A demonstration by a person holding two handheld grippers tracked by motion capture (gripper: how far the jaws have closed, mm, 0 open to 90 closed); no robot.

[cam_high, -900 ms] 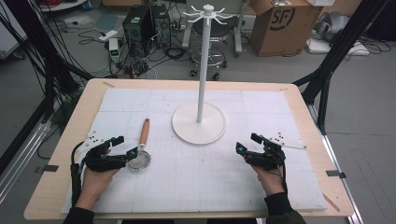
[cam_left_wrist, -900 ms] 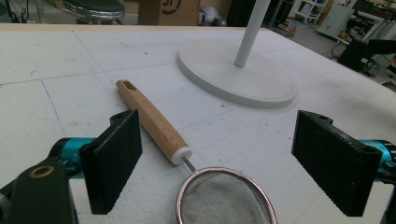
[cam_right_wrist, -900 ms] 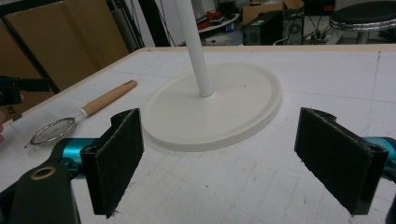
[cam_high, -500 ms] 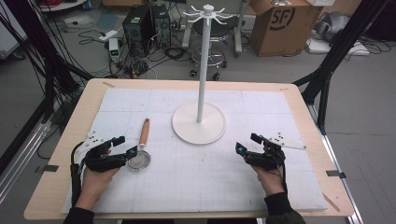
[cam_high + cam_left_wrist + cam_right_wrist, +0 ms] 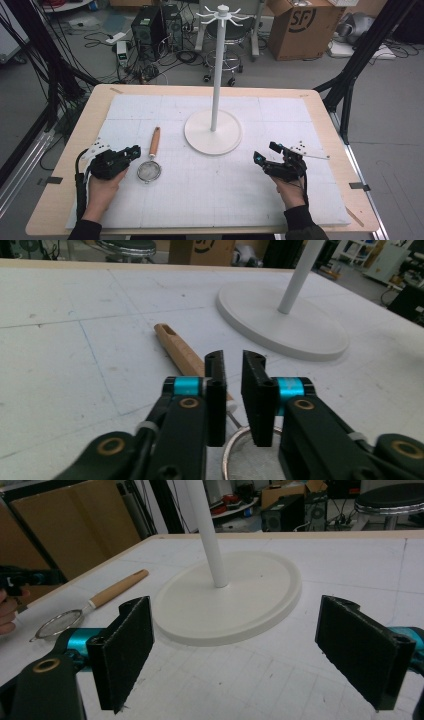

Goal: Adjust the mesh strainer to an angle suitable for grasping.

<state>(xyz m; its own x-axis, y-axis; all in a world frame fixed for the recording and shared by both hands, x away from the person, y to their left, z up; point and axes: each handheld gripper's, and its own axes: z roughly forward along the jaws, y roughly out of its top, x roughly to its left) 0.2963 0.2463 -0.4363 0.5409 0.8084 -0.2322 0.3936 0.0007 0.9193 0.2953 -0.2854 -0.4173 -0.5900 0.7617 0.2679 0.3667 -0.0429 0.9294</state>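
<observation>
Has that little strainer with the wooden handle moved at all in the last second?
No. In the high view the strainer lies in the same spot left of the white stand's base, handle pointing away from the person, beside the left tool.

Strainer (image 5: 250, 455) bowl mostly hidden behind left gripper (image 5: 232, 390), cut off by bottom edge; handle end hidden behind jaw. Stand (image 5: 227, 597) pole cut off by top edge in both gripper views. Right gripper (image 5: 255, 650) outer jaw clipped at right edge. Forearms cut off at bottom of high view.
</observation>
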